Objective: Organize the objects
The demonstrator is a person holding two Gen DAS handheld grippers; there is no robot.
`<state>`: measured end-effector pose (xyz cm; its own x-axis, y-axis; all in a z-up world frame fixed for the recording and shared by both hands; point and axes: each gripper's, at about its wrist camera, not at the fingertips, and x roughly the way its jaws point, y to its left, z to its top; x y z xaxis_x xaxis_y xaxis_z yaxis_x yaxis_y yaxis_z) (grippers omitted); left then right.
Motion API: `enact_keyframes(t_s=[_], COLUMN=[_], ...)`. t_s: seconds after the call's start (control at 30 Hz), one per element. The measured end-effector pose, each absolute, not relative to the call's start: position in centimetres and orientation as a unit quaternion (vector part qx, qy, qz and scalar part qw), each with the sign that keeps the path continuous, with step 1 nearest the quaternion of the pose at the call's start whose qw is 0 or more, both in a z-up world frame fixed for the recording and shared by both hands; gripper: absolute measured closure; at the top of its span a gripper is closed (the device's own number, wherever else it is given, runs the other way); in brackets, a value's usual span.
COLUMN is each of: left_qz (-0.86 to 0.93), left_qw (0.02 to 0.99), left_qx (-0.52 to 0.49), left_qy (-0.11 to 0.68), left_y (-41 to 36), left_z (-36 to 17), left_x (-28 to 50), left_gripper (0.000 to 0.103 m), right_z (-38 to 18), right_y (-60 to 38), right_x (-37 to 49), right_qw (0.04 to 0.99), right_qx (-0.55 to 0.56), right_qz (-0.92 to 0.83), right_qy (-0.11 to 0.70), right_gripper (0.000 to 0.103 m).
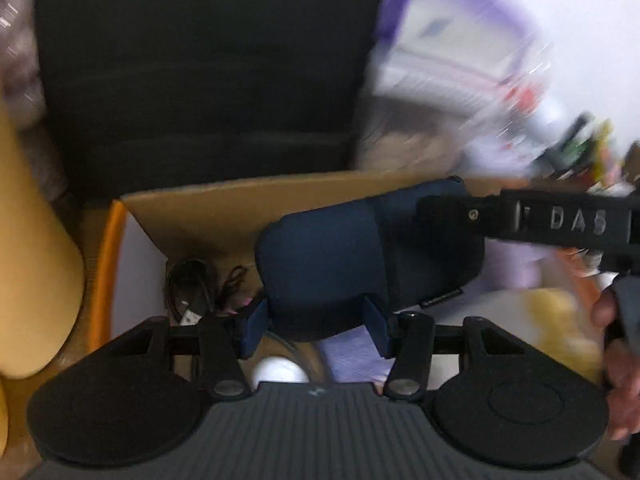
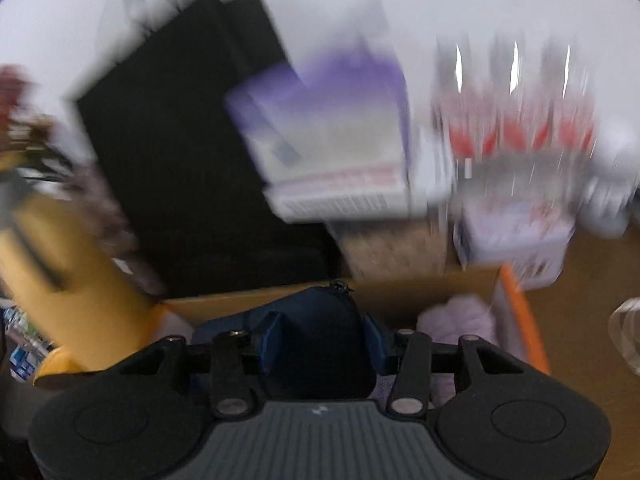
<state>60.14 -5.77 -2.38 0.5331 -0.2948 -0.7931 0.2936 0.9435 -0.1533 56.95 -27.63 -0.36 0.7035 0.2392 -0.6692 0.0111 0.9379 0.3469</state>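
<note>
You've got the navy pouch (image 1: 352, 256) clamped from both ends, the left gripper (image 1: 316, 324) with its pads pressed on the near end at centre bottom of its view, the right gripper (image 2: 320, 340) squeezing the other end, jaws half-closed on the fabric; the pouch hangs over the cardboard box (image 1: 224, 212) with the orange edge, just above the black cables (image 1: 200, 284) lying inside; watch it, the fabric looks soft, and if your two hands drift apart or one pad slips it could sag or drop onto those cables, or snag the box wall on the way down; the background is smeared badly, so the purple-and-white packets (image 2: 332, 152) upper centre and the red-marked clear items (image 2: 516, 128) upper right can't be identified; the white round thing (image 1: 280, 372) under the left jaws is half hidden; the box floor beneath the pouch is out of sight.
</note>
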Motion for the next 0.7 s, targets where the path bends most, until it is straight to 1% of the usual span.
enact_keyframes(t_s=[0.03,0.07,0.1,0.17,0.27,0.37,0.43,0.47,0.53,0.63,0.67,0.7], left_qz=[-0.173,-0.177,-0.175,-0.159,-0.156,-0.141,-0.134,-0.126,-0.116,-0.105,-0.098,-0.087], left_qw=[0.874,0.880,0.887,0.896,0.898,0.907,0.916,0.923,0.934,0.945,0.950,0.957], left_qx=[-0.026,-0.027,-0.009,0.021,0.022,0.026,0.023,0.016,0.012,0.001,-0.002,0.001], left_qy=[0.453,0.441,0.428,0.415,0.410,0.397,0.377,0.364,0.338,0.310,0.297,0.278], left_y=[-5.3,-5.1,-5.2,-5.5,-5.3,-4.9,-4.4,-4.2,-3.4,-1.6,-1.0,-0.4], left_z=[-2.2,-1.7,-1.3,-0.7,0.2,2.2,4.3,5.3,7.4,9.7,10.1,10.5], left_x=[60.5,60.4,60.2,59.8,58.7,56.3,53.6,52.1,48.2,41.6,39.1,36.2], left_gripper=[0.049,0.048,0.046,0.046,0.046,0.045,0.038,0.034,0.031,0.018,0.011,0.001], right_z=[-2.0,-3.4,-4.4,-5.4,-4.5,-1.6,1.0,2.3,4.8,8.1,8.8,9.3], right_y=[-28.2,-28.8,-29.3,-29.8,-30.0,-30.0,-29.9,-29.8,-29.6,-30.0,-29.8,-29.6], right_x=[58.5,59.4,59.7,59.6,58.9,57.1,54.9,53.6,50.1,43.8,41.3,38.7], right_qw=[0.894,0.884,0.878,0.877,0.880,0.892,0.902,0.907,0.917,0.932,0.938,0.945], right_qx=[0.189,0.212,0.227,0.241,0.249,0.242,0.232,0.224,0.207,0.172,0.157,0.139], right_qz=[0.054,0.027,0.020,0.036,0.043,0.050,0.059,0.065,0.074,0.091,0.092,0.092], right_qy=[0.402,0.415,0.420,0.414,0.402,0.378,0.359,0.351,0.334,0.304,0.294,0.282], right_gripper=[0.055,0.055,0.054,0.054,0.050,0.049,0.048,0.043,0.037,0.036,0.034,0.031])
